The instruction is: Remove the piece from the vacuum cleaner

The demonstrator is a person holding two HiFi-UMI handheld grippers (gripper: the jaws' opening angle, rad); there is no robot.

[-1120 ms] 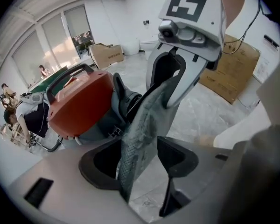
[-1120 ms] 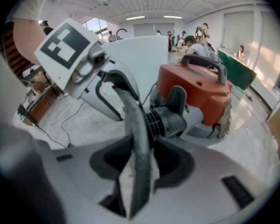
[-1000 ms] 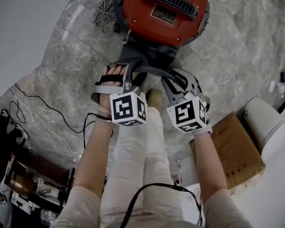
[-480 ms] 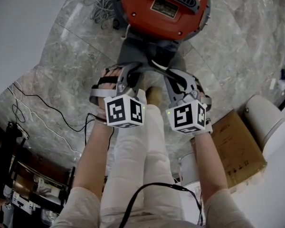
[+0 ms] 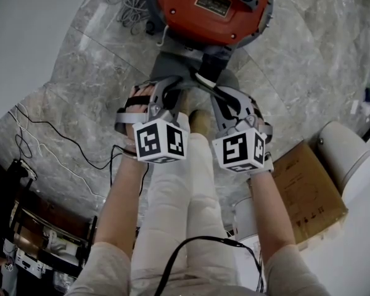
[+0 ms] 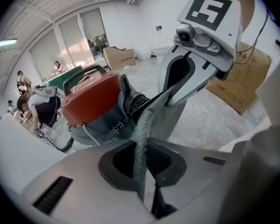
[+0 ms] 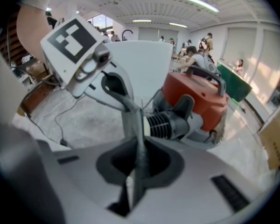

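Vac cleaner (image 5: 213,8), red top on grey base, sits on marble floor (image 5: 86,66) just beyond both grippers. Task thing = thin grey piece (image 5: 184,71) coming off vac's front, by the ribbed hose collar (image 7: 164,124); far end looks still attached. L gripper (image 6: 142,141): jaws together, pinching the piece's near edge, seen edge-on. R gripper (image 7: 138,148): jaws closing, same sheet between them, pads already on it. The 2 grips sit near each other, one per side. Handling, my read: light, thin, flexy. Edge has a woven/felt-like texture and sheet bends betw the grips, so prob soft, not rigid. Not slick, not brittle; could tear or slip if yanked one-sided. Best hold close to the collar joint, pull even w/ both; nothing pins the vac, so body may drag along.
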